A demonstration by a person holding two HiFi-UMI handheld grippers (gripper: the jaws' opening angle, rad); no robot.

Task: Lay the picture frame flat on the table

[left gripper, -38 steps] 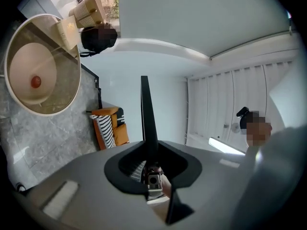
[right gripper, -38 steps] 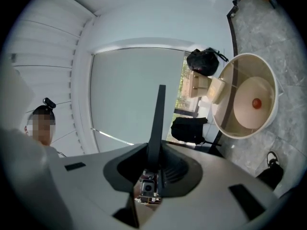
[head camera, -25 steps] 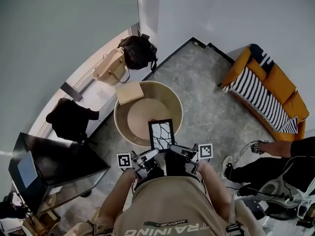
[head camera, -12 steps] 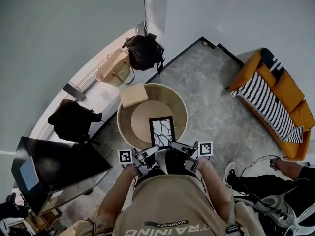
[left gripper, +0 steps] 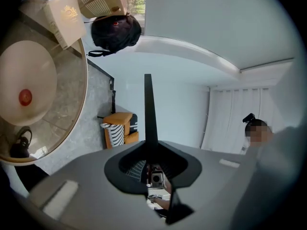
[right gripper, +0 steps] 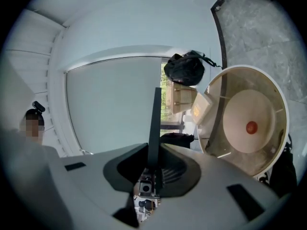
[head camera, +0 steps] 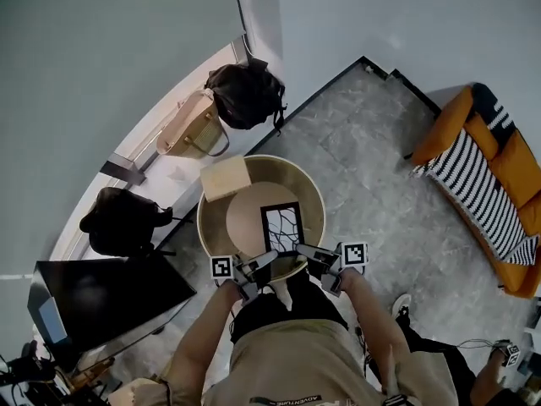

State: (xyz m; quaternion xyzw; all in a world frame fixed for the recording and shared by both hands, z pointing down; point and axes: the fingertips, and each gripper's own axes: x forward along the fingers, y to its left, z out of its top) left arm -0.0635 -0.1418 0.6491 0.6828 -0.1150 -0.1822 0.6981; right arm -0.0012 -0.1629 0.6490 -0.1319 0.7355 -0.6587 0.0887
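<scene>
**Head view: frame gripped at the near rim of the round table**

A pale box (head camera: 224, 178) sits on the far-left rim of the table (head camera: 207, 218). Bags (head camera: 245, 96) lie beyond it, and an orange sofa (head camera: 482, 167) stands far right. Nothing blocks the tabletop. Both forearms reach forward side by side. The left gripper (head camera: 264, 260) and right gripper (head camera: 303, 250) each clamp the near edge of the picture frame (head camera: 281, 227), which is over the table's near half.

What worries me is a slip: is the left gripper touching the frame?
Touching. The left gripper view shows the frame edge-on, running down into the left gripper and pinched between its jaws.
</scene>
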